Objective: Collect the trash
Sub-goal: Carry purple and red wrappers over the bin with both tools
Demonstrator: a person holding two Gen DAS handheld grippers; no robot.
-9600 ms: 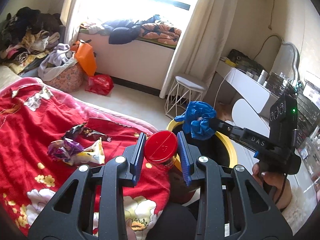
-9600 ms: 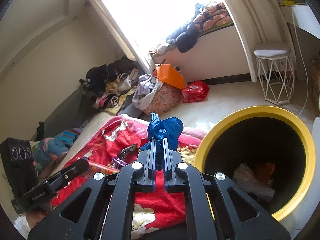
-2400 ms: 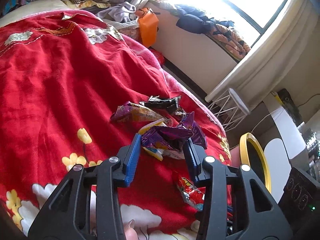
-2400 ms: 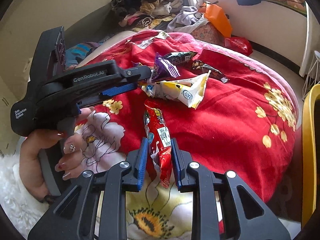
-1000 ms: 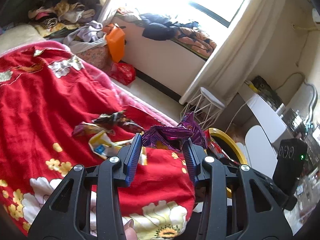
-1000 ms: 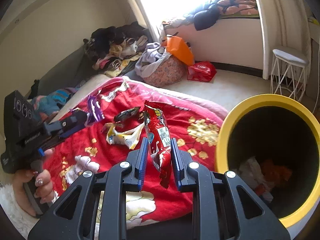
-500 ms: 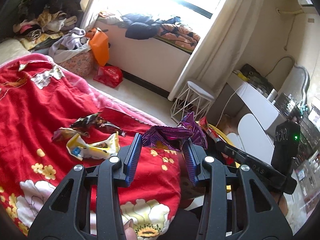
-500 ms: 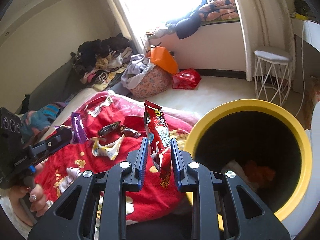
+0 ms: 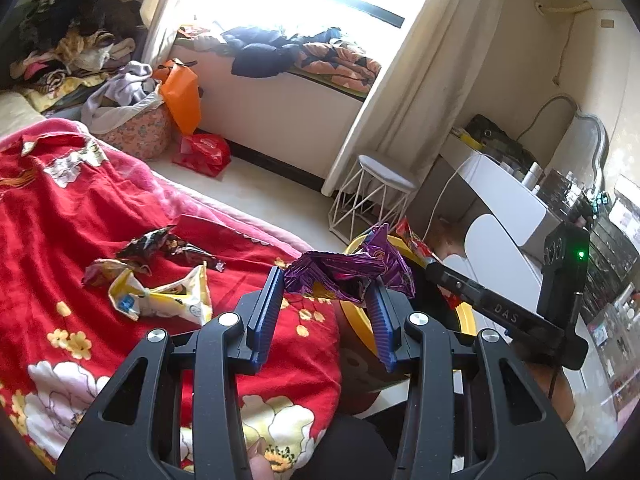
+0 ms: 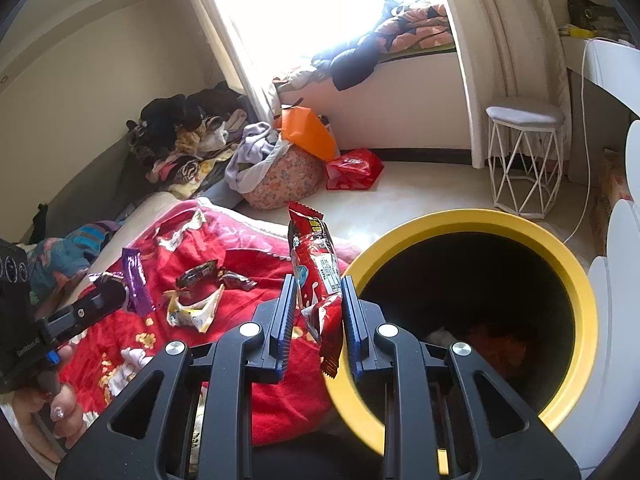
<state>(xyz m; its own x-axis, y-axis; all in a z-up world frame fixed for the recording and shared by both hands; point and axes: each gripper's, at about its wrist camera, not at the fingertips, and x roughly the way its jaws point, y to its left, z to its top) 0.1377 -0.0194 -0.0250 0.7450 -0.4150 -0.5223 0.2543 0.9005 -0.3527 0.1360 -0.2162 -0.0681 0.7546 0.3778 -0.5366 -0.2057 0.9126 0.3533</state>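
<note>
Your left gripper (image 9: 326, 286) clamps a crumpled purple wrapper (image 9: 348, 270) above the near edge of the red blanket (image 9: 60, 216), just left of the yellow-rimmed bin (image 10: 560, 264). Your right gripper (image 10: 318, 300) pinches a red snack packet (image 10: 316, 264) upright, beside the bin's left rim.

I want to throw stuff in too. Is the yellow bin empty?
Not empty. Inside the yellow bin, something white and something orange already lie at the bottom.
</note>
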